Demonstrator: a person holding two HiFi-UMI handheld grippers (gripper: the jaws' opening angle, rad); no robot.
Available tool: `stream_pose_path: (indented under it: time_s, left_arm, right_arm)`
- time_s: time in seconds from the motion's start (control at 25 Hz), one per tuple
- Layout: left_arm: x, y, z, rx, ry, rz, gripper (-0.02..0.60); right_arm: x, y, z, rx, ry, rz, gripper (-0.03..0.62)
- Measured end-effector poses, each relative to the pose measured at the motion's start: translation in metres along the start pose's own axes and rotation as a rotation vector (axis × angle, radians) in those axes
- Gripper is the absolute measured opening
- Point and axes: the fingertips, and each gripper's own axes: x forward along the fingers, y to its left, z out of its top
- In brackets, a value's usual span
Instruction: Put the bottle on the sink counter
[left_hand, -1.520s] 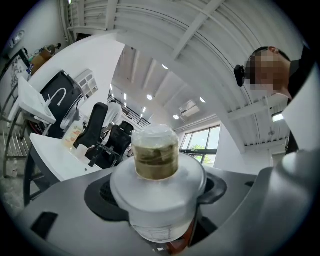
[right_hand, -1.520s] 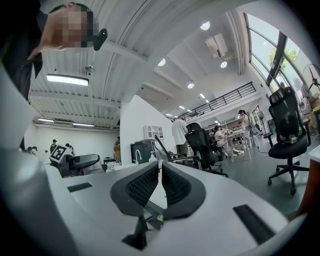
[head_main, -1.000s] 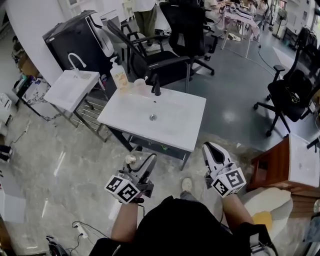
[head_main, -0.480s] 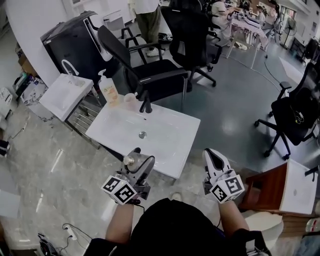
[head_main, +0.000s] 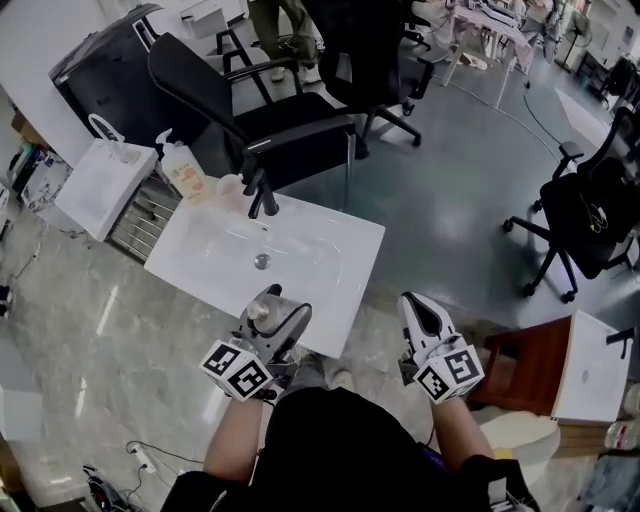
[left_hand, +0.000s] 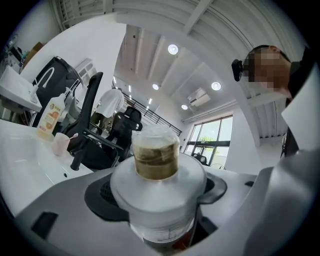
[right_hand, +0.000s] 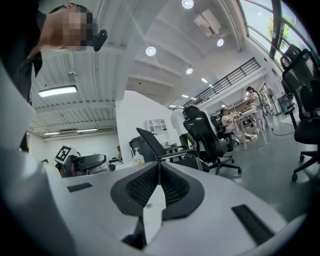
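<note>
Head view: grips bottle in left tool, at near edge of white sink counter. Left tool view: clamps bottle upright by its clear body (brownish cap on top). Right tool view: right tool closed, nothing between.

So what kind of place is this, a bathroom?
Likely an open office or lab, not a bathroom: a freestanding sink stands among office chairs, a second sink nearby.
</note>
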Motion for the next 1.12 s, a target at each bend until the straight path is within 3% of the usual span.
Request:
stream_pose_path:
  time_s: [0.2, 0.44, 0.6, 1.0, 1.12]
  left_arm:
    - [0.024, 0.023, -0.017, -0.032, 0.055, -0.017, 0.364]
    - [0.063, 0.041, -0.027, 0.107, 0.148, -0.067, 0.364]
    - [0.093, 0.057, -0.035, 0.086, 0.194, -0.114, 0.364]
    - [0.151, 0.092, -0.073, 0.154, 0.328, -0.181, 0.364]
    - [0.164, 0.104, -0.086, 0.141, 0.363, -0.18, 0.364]
  right_arm:
    - [0.006, -0.014, -0.011, 0.005, 0.017, -0.047, 0.032]
    - [0.025, -0.036, -0.02, 0.024, 0.04, -0.141, 0.032]
    - [0.037, -0.042, -0.027, 0.034, 0.064, -0.189, 0.032]
    - [0.043, -0.068, -0.051, 0.07, 0.139, -0.31, 0.032]
    - [0.048, -0.068, -0.058, 0.084, 0.16, -0.325, 0.032]
